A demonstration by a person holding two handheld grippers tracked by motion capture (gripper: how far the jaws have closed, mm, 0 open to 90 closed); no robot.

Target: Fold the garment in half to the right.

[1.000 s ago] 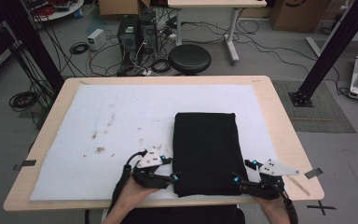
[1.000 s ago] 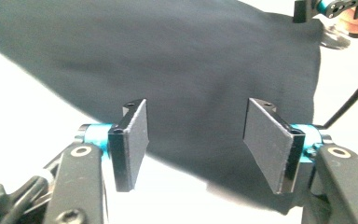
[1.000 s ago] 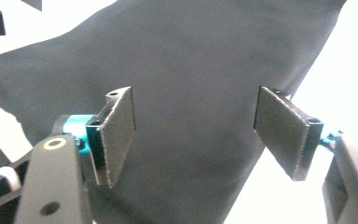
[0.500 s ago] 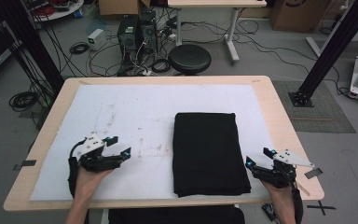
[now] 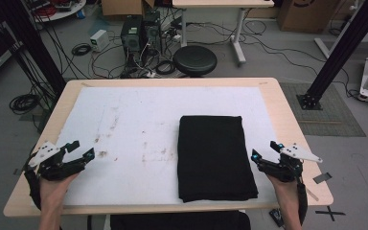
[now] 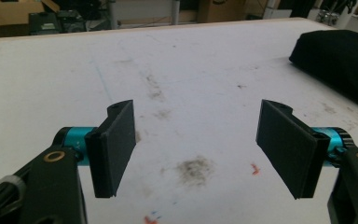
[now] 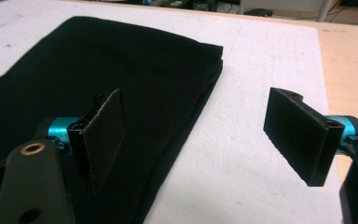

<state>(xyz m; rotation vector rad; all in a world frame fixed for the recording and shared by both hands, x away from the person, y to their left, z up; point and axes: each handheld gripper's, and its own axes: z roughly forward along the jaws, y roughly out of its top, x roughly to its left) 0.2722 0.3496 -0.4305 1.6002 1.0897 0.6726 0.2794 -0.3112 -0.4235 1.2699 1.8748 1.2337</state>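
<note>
Left hand-held gripper (image 5: 79, 152) jaws apart and just opened wider, nothing between them, over the stained white worktop (image 5: 139, 129), right hand-held gripper (image 5: 264, 151) jaws apart beside the folded black cloth (image 5: 213, 155)

The high view looks forward and down from above the person's side, far enough back to take in the whole surface (image 5: 287, 120), the white mat (image 5: 139, 129) on it and the cluttered floor beyond. The left gripper view sits low and close over the stained mat, facing along the left hand-held gripper (image 6: 196, 144) with the folded black cloth (image 6: 340, 60) at its right edge. The right gripper view looks equally low along the right hand-held gripper (image 7: 198, 137); all three views share that cloth and the mat.
</note>
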